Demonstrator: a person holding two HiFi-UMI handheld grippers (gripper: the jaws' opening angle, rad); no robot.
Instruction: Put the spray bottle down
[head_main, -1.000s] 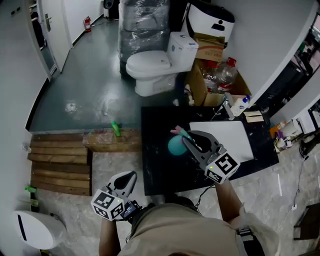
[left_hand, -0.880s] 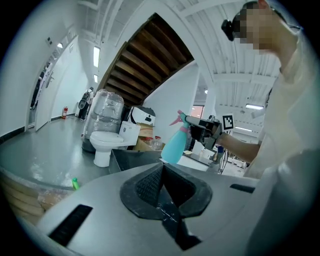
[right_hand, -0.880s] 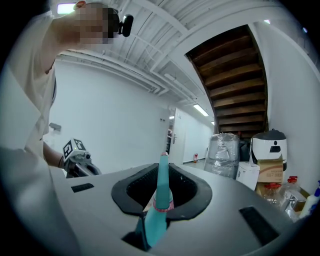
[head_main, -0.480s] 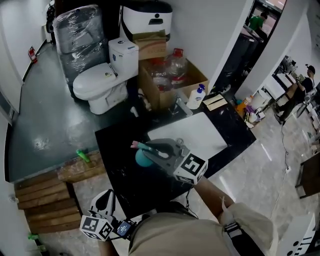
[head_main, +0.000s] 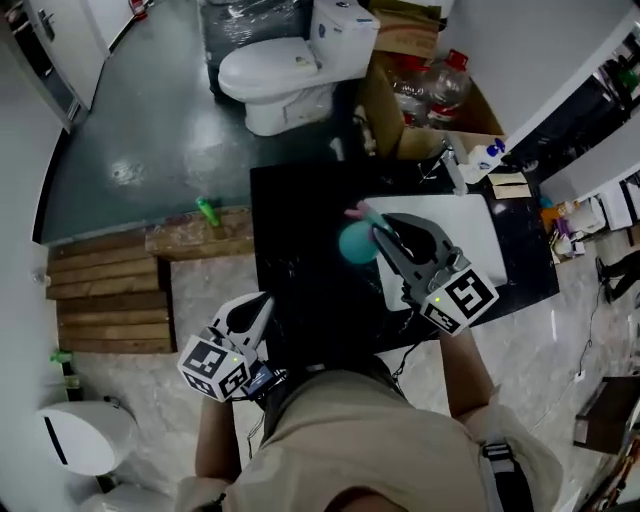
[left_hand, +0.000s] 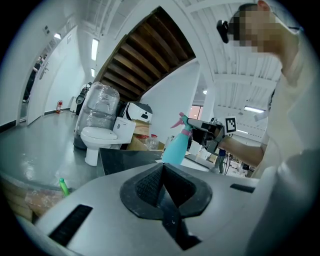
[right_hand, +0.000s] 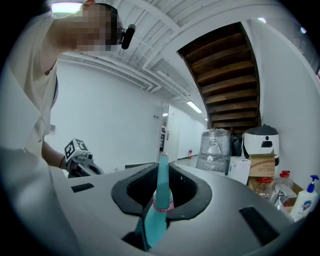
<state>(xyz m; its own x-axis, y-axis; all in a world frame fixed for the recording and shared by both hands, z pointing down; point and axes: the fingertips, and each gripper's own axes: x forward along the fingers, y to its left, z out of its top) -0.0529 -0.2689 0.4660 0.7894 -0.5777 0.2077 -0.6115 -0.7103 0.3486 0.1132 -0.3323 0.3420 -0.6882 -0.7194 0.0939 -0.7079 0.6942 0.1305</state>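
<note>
A teal spray bottle (head_main: 352, 243) with a pink trigger hangs above the black countertop (head_main: 300, 290), just left of the white basin (head_main: 465, 245). My right gripper (head_main: 380, 232) is shut on its neck. In the right gripper view the bottle (right_hand: 159, 200) stands up between the jaws of my right gripper (right_hand: 162, 185). My left gripper (head_main: 255, 312) is low at the counter's near left corner, shut with nothing in it. The left gripper view shows my left gripper (left_hand: 162, 172) with closed jaws, and beyond them the bottle (left_hand: 175, 147).
A toilet (head_main: 270, 70) and a cardboard box of big bottles (head_main: 420, 90) stand behind the counter. A soap pump bottle (head_main: 490, 152) sits at the basin's far corner. Wooden steps (head_main: 110, 300) with a green bottle (head_main: 208, 212) lie left. A white bin (head_main: 85, 440) is at bottom left.
The head view has swung about. The right gripper keeps the bottle above the counter by the basin. The left gripper stays low and shut.
</note>
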